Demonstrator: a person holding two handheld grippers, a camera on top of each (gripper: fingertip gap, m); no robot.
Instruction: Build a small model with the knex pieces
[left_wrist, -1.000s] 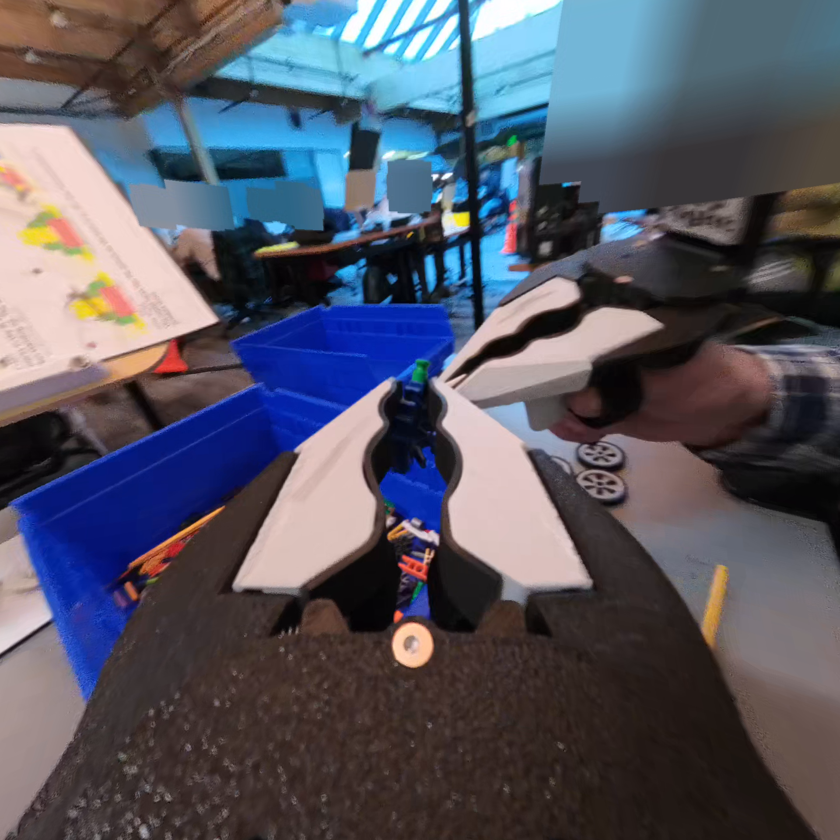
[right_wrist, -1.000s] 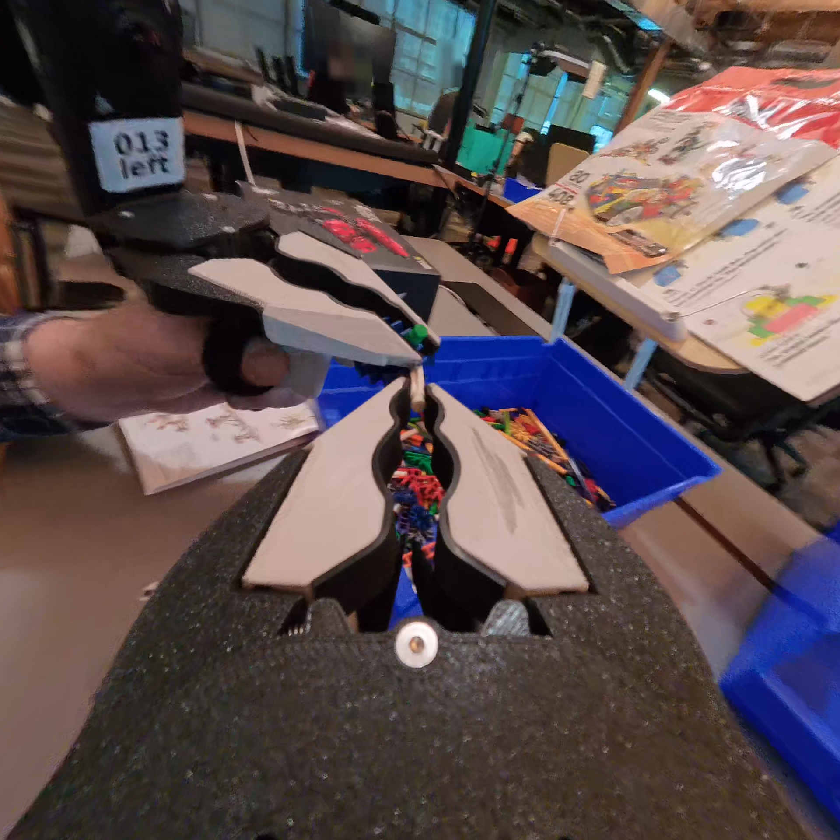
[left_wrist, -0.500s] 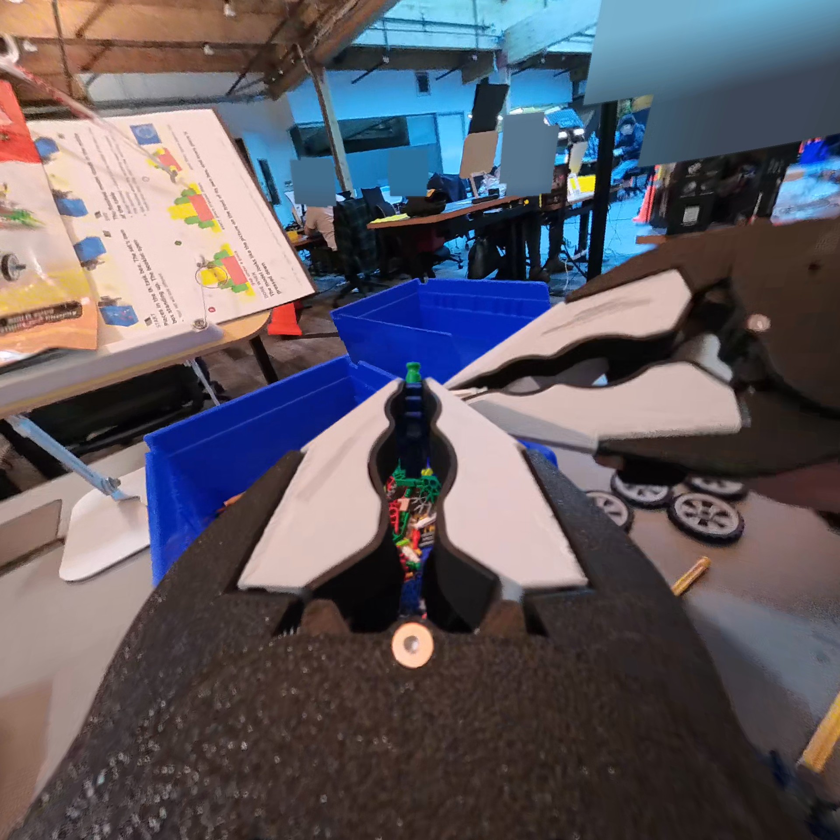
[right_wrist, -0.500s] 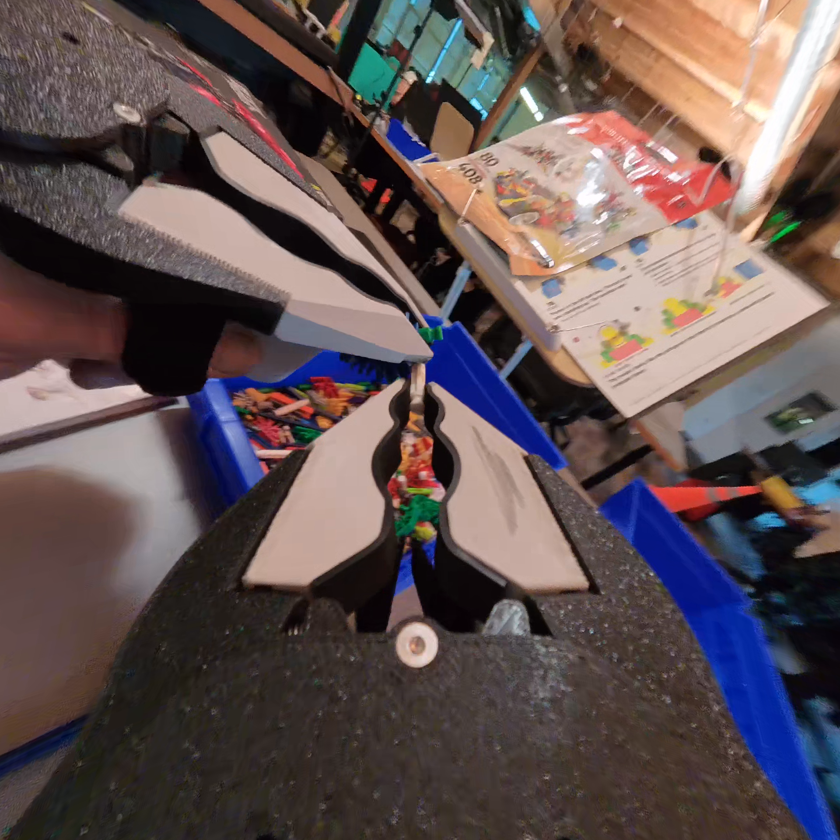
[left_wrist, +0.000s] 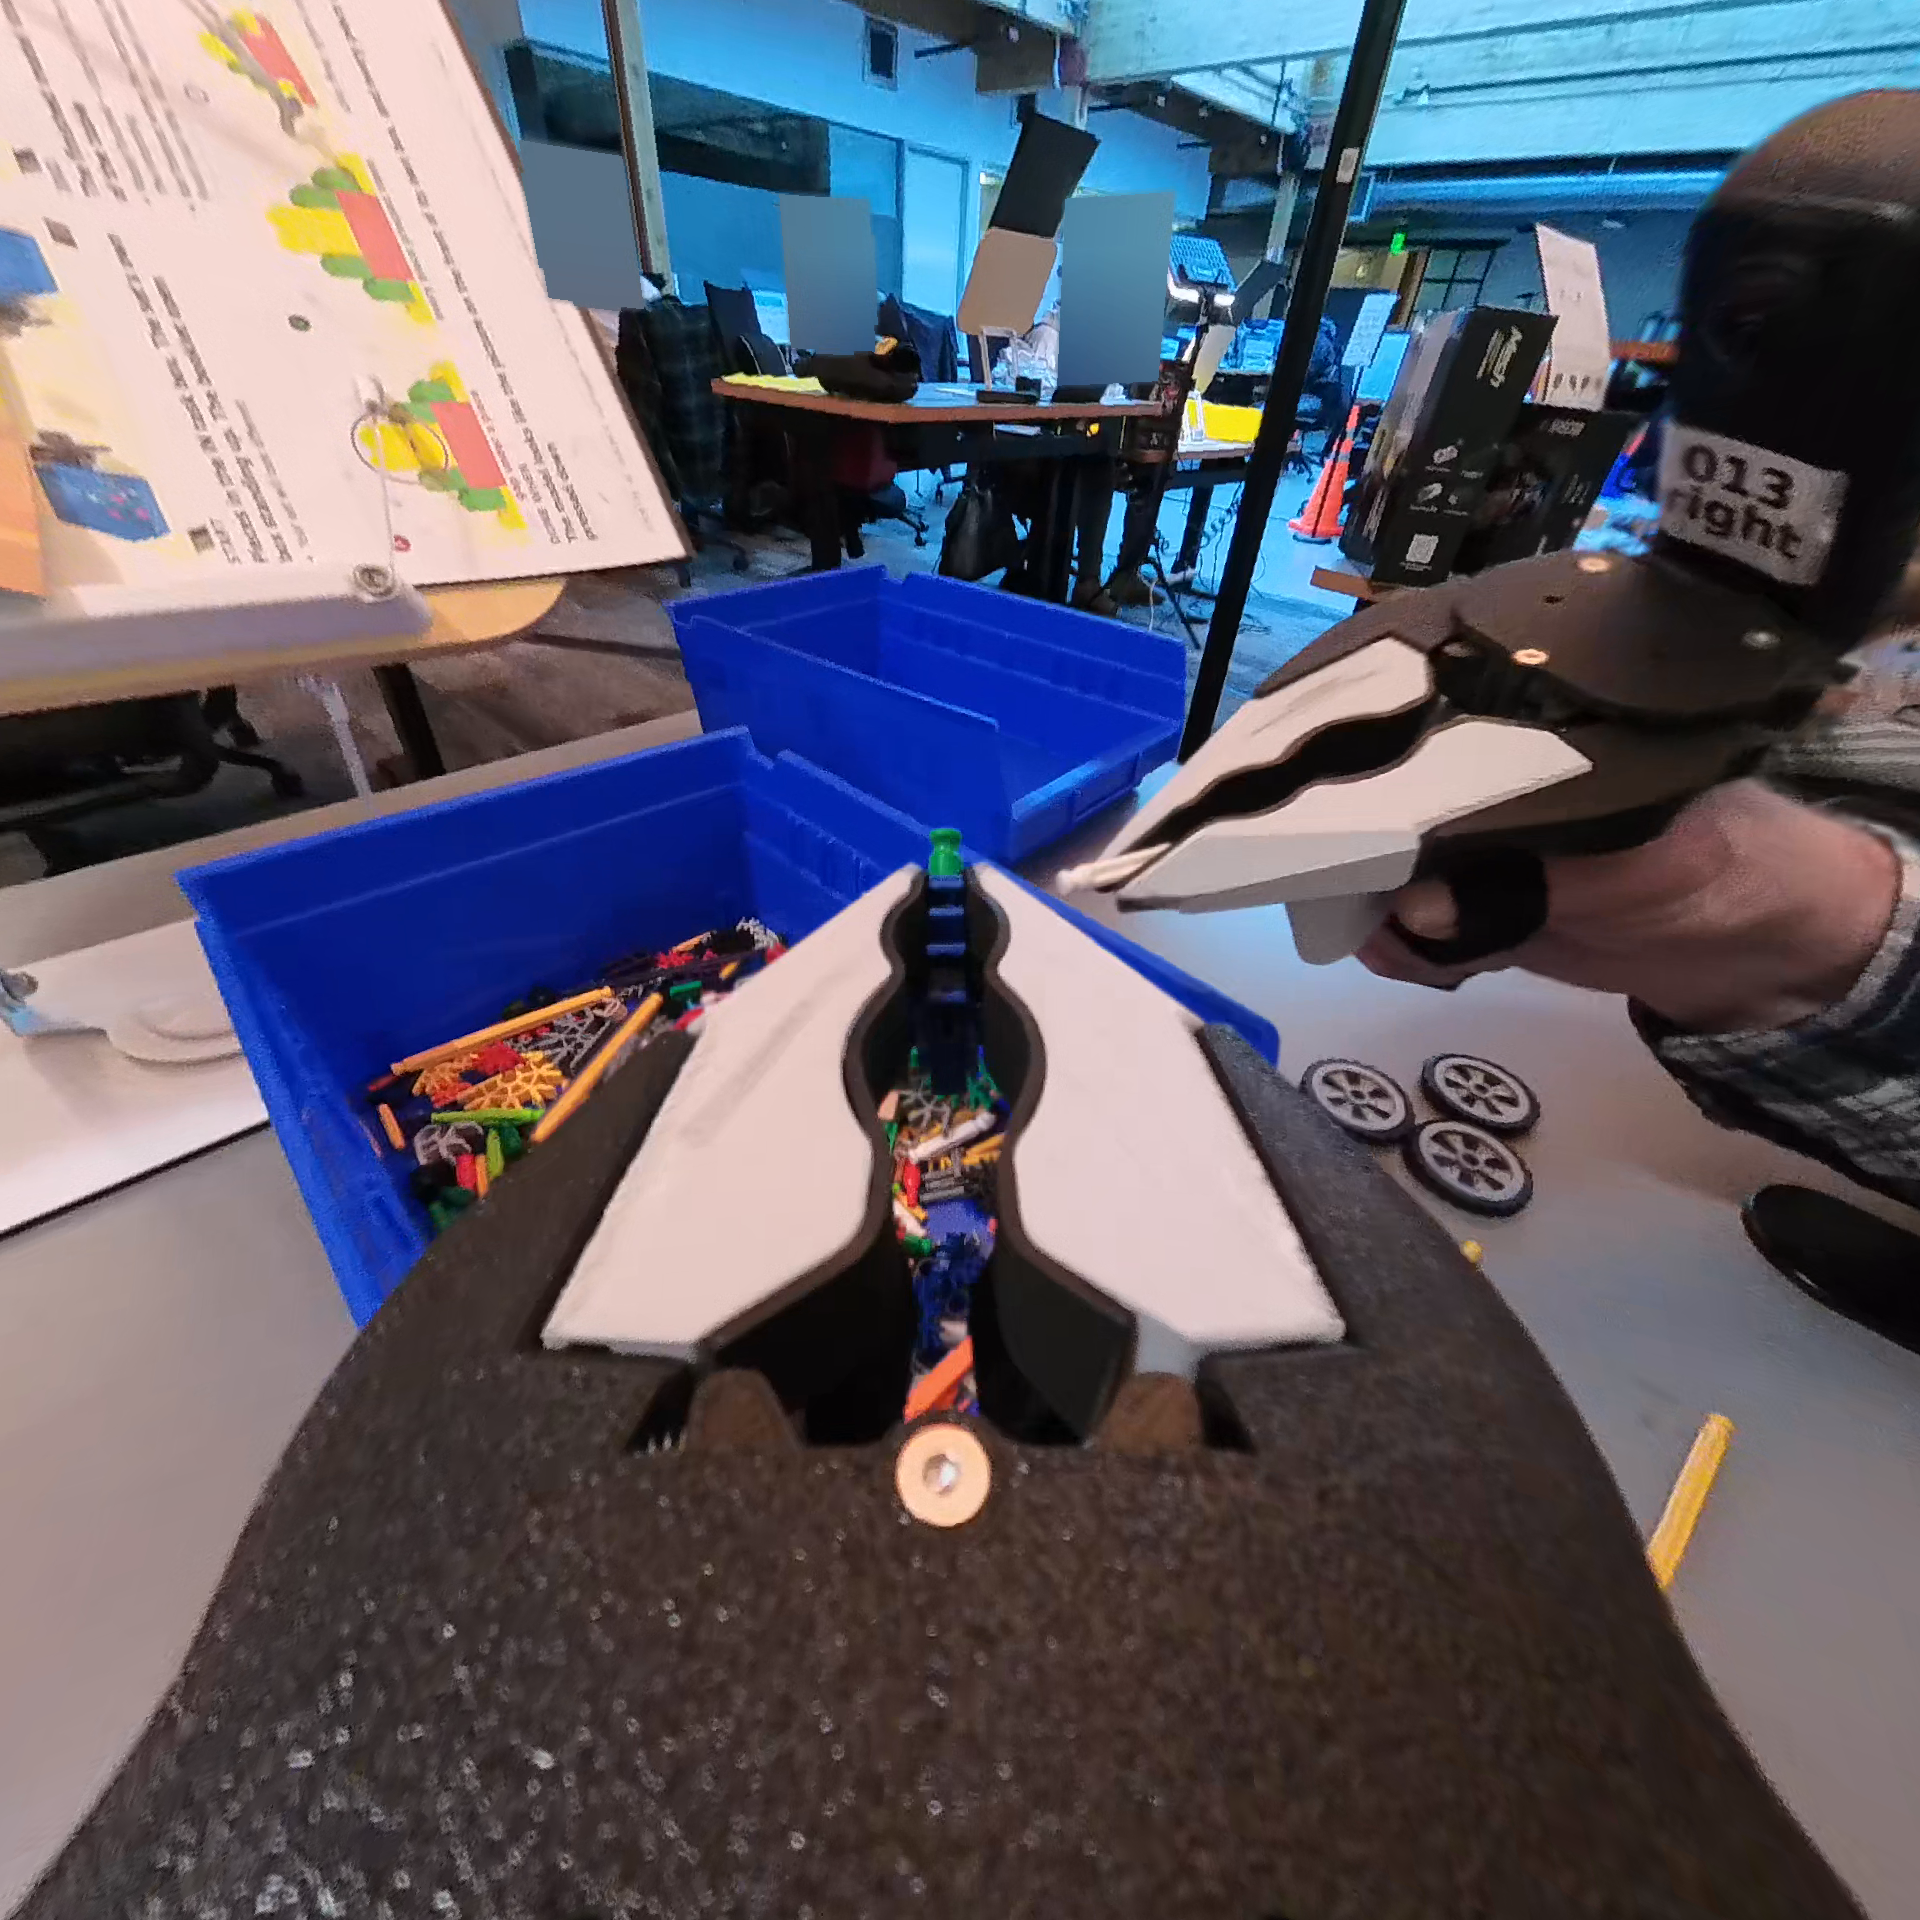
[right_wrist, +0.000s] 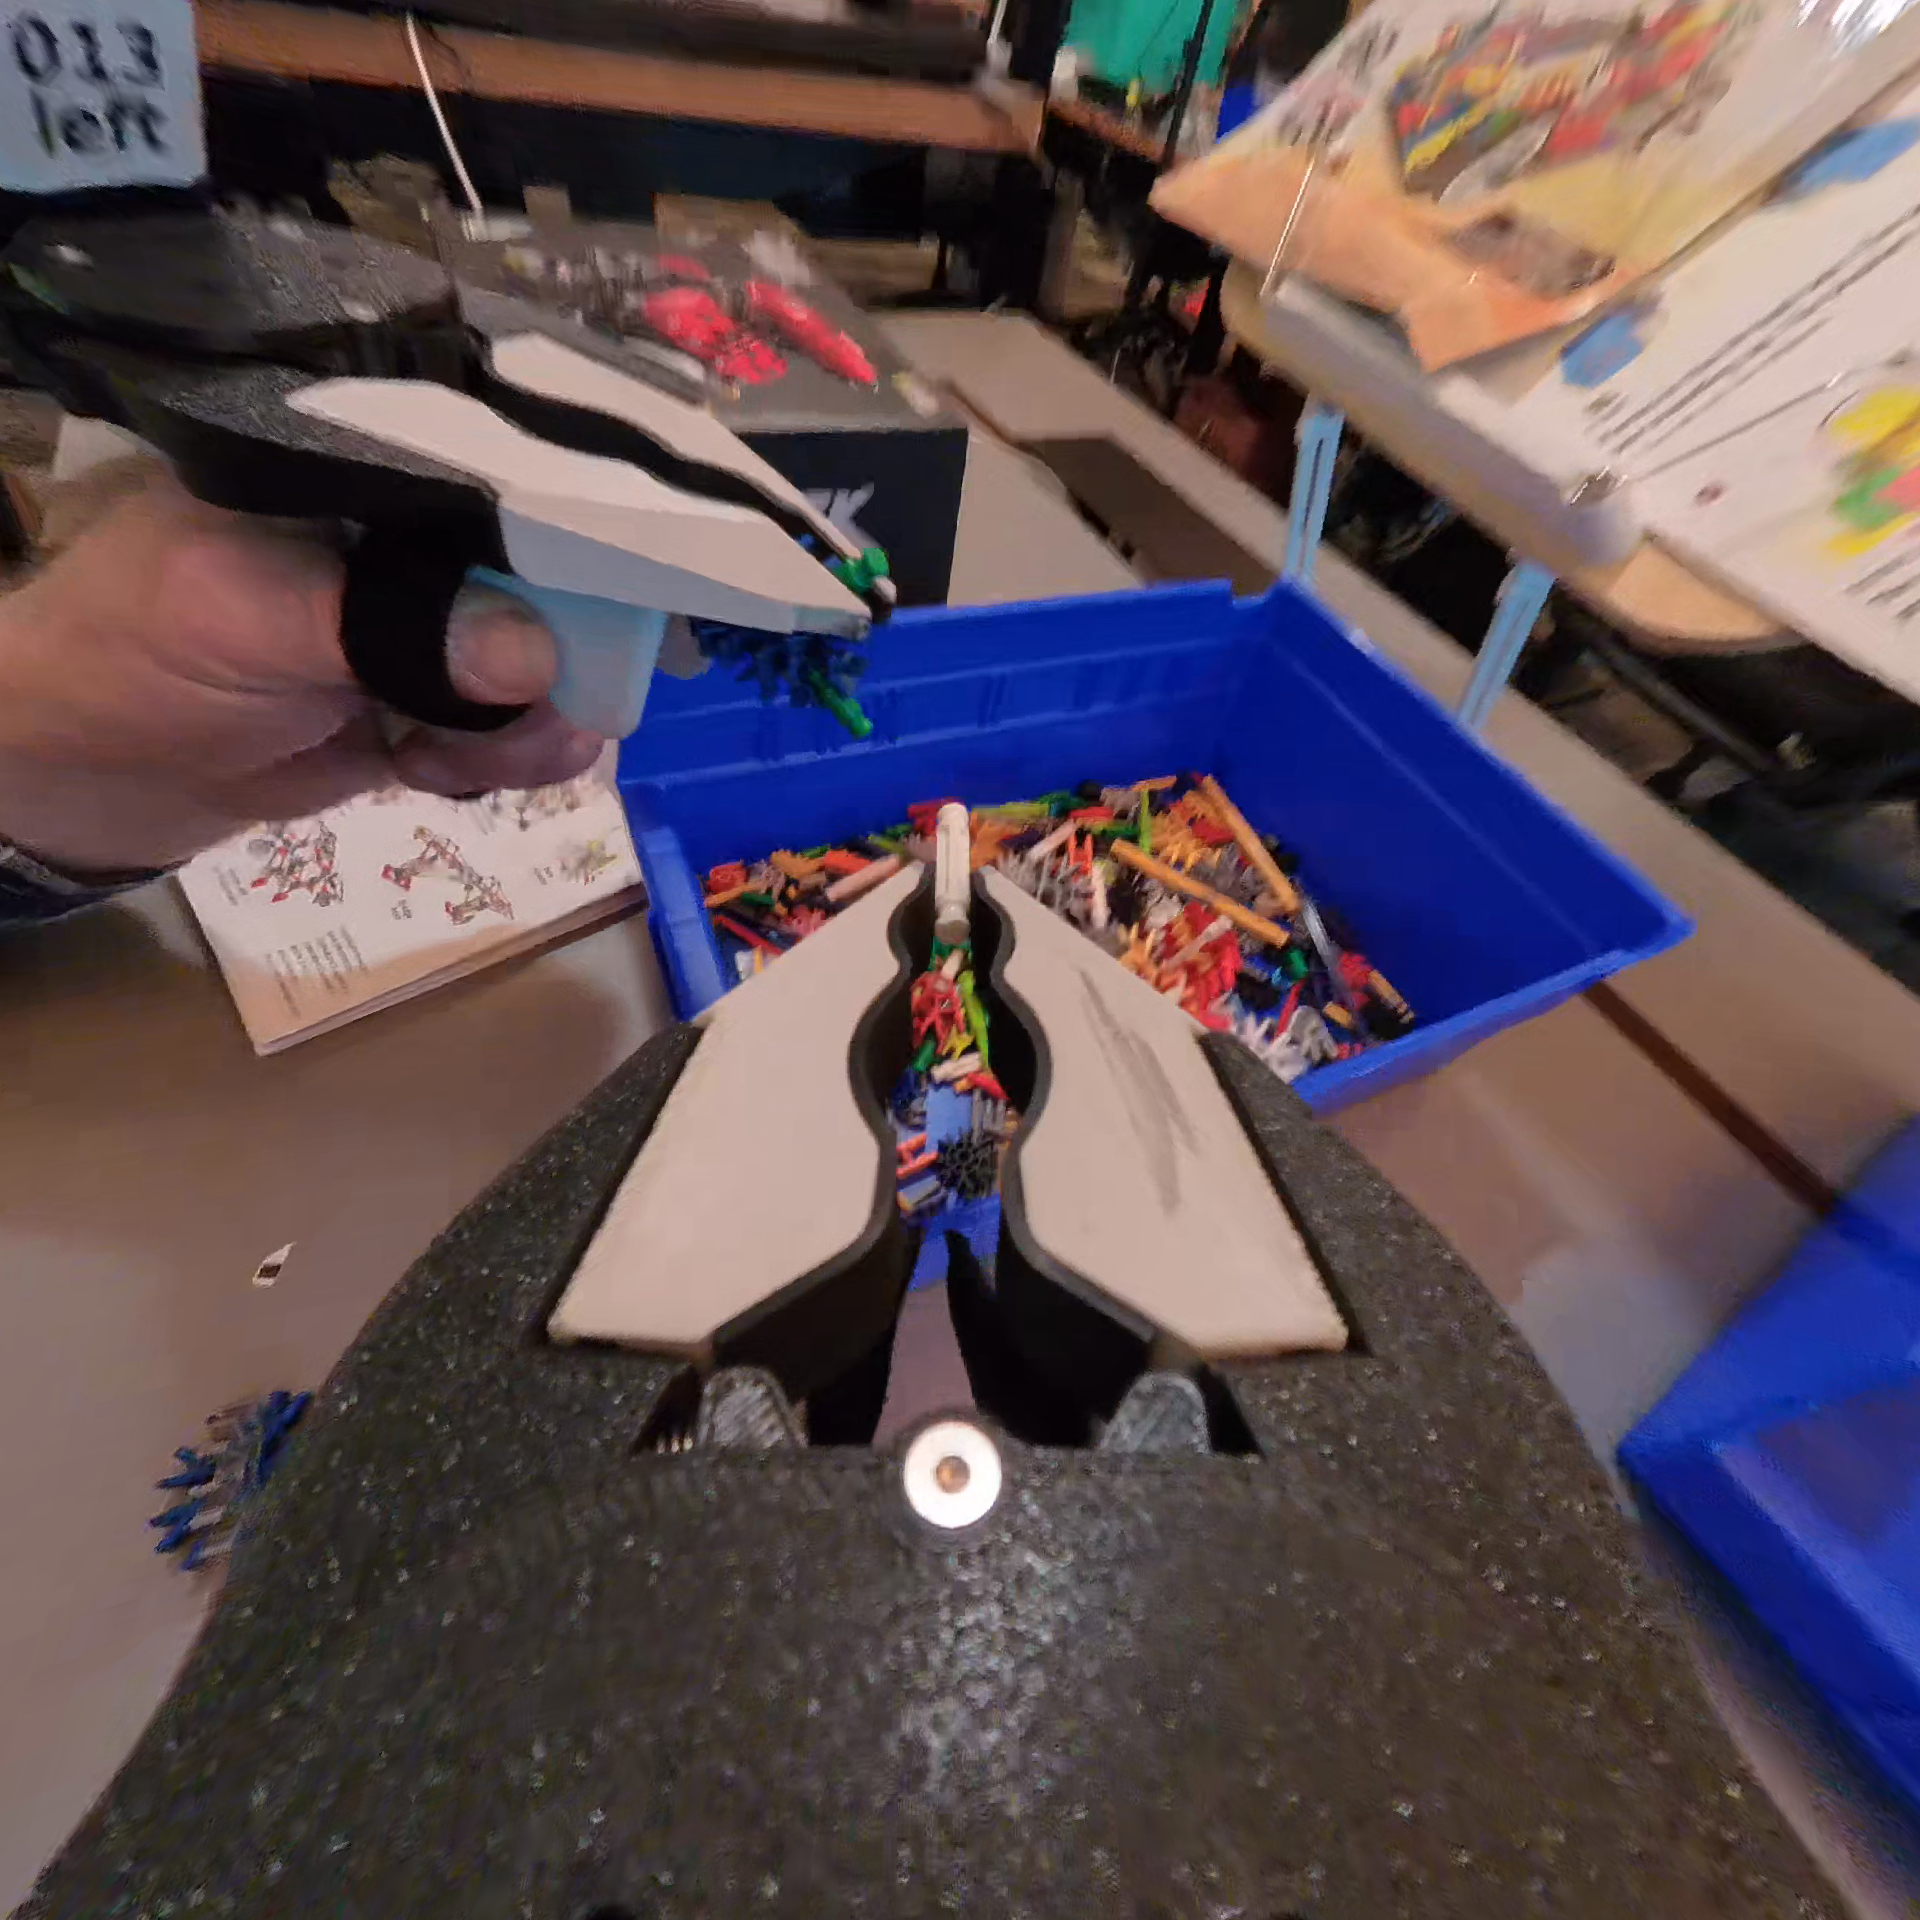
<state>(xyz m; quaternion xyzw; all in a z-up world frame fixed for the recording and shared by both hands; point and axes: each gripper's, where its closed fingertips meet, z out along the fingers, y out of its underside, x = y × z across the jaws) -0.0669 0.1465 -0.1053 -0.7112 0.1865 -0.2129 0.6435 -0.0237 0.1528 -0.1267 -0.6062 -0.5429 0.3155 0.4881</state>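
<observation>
Farther apart now, two hand-held grippers: left (left_wrist: 945, 883) clamping blue-green piece (left_wrist: 943, 914), right (right_wrist: 951, 883) clamping white rod (right_wrist: 951, 868).

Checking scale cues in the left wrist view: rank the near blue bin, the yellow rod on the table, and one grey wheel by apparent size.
1. near blue bin
2. yellow rod
3. grey wheel, though farther off, so unsure.

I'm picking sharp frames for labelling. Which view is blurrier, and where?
Right wrist view: motion smear on the left gripper, the booklet and the far blue bin; the white rod stays crisp. Left wrist view: mostly sharp, wide-angle bending at edges, with only the tilted instruction sheet soft.
</observation>
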